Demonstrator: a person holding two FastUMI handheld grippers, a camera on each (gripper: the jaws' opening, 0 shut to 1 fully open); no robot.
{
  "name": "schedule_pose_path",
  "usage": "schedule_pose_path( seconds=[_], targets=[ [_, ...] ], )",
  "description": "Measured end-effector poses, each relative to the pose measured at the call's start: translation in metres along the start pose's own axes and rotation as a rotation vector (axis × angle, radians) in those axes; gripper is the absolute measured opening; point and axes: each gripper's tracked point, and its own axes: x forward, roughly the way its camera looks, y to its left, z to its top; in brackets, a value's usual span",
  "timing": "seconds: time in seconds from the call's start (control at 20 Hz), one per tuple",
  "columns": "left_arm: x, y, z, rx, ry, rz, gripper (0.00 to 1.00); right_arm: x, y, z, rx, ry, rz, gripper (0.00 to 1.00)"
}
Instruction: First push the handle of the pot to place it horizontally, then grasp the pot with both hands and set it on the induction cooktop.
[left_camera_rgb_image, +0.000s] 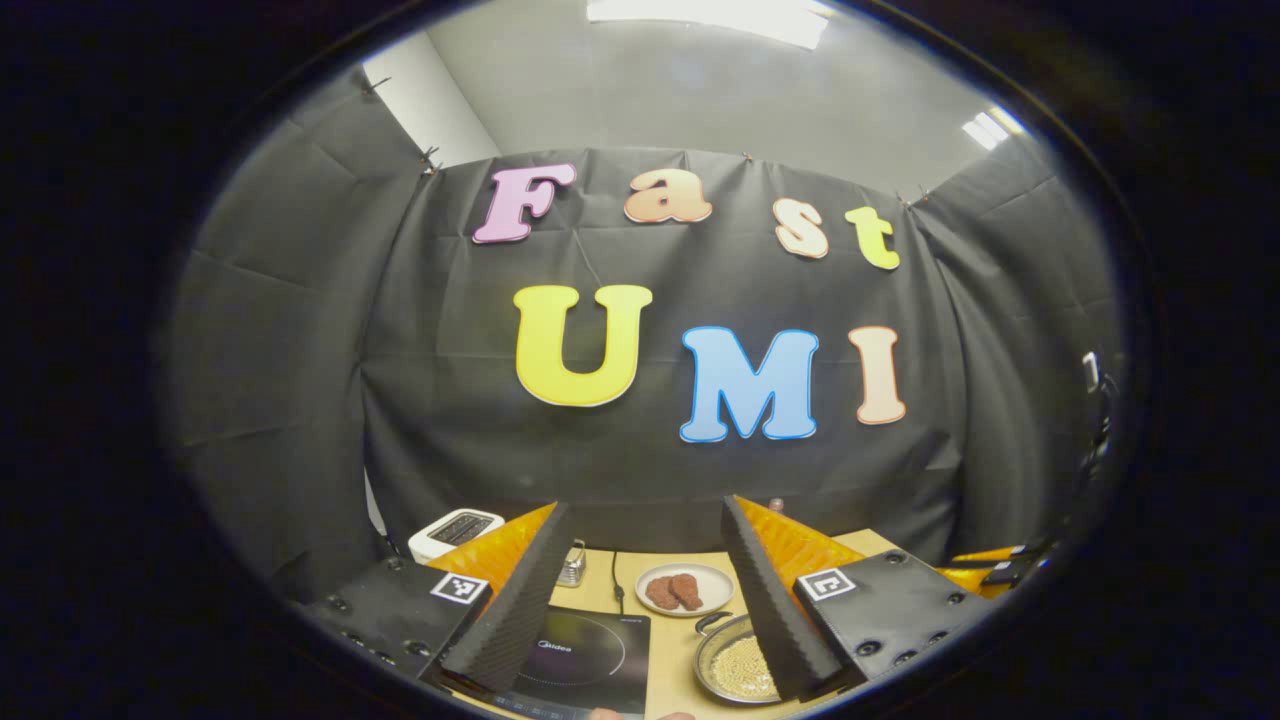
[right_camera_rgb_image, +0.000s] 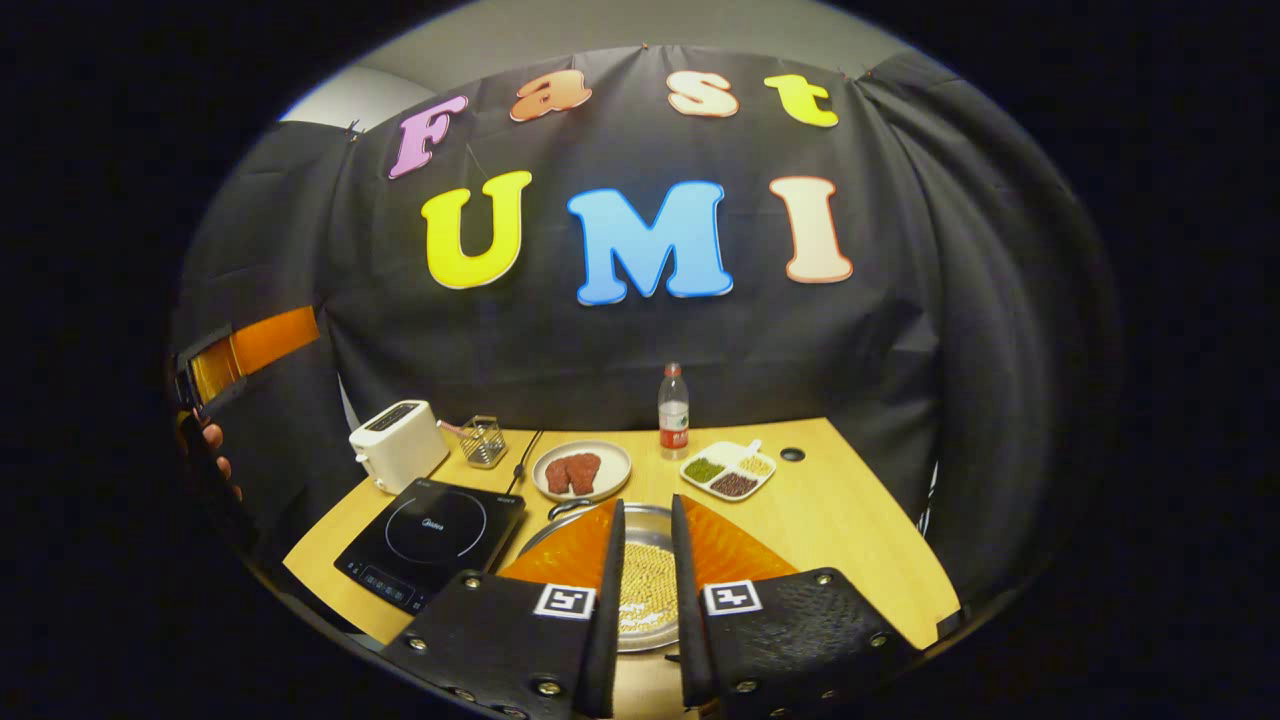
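On the table: a wooden table (right_camera_rgb_image: 850, 520) carries the pot (right_camera_rgb_image: 640, 575), the induction cooktop (right_camera_rgb_image: 430, 535) and the other kitchenware.
Left gripper (left_camera_rgb_image: 640, 545): held high above the table's near edge, fingers spread wide, nothing between them.
Ahead of the left gripper: the induction cooktop (left_camera_rgb_image: 590, 660) lies between and under its fingers; the pot (left_camera_rgb_image: 735, 665), filled with pale grains, sits partly behind its right finger, just beside the cooktop.
Right gripper (right_camera_rgb_image: 645, 525): hangs over the pot, fingers a narrow gap apart, gripping nothing; the grains show through the gap.
Pot handle (right_camera_rgb_image: 565, 507): a dark handle at the far left rim, pointing towards the plate of meat (right_camera_rgb_image: 580, 468).
Left of the right gripper: the cooktop, apart from the pot; beyond it a white toaster (right_camera_rgb_image: 397, 443) and a small wire rack (right_camera_rgb_image: 485, 440).
Beyond the right gripper: a bottle (right_camera_rgb_image: 673, 412) and a divided dish (right_camera_rgb_image: 728, 470) of beans, both hidden in the left gripper view by that gripper's finger.
Right gripper view, far left edge: the left gripper (right_camera_rgb_image: 235, 355) with a hand (right_camera_rgb_image: 215, 450) holding it.
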Motion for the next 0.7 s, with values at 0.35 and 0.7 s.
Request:
schedule_pose_path(
  seconds=[0.35, 0.7],
  targets=[
    [-0.004, 0.010, -0.010, 0.011, 0.021, 0.020, 0.95, 0.010, -0.011, -0.095, 0.027, 0.300, 0.023, 0.01],
    [-0.009, 0.020, -0.017, 0.016, 0.040, 0.051, 0.95, 0.016, -0.015, -0.171, 0.086, 0.551, 0.051, 0.01]
  ],
)
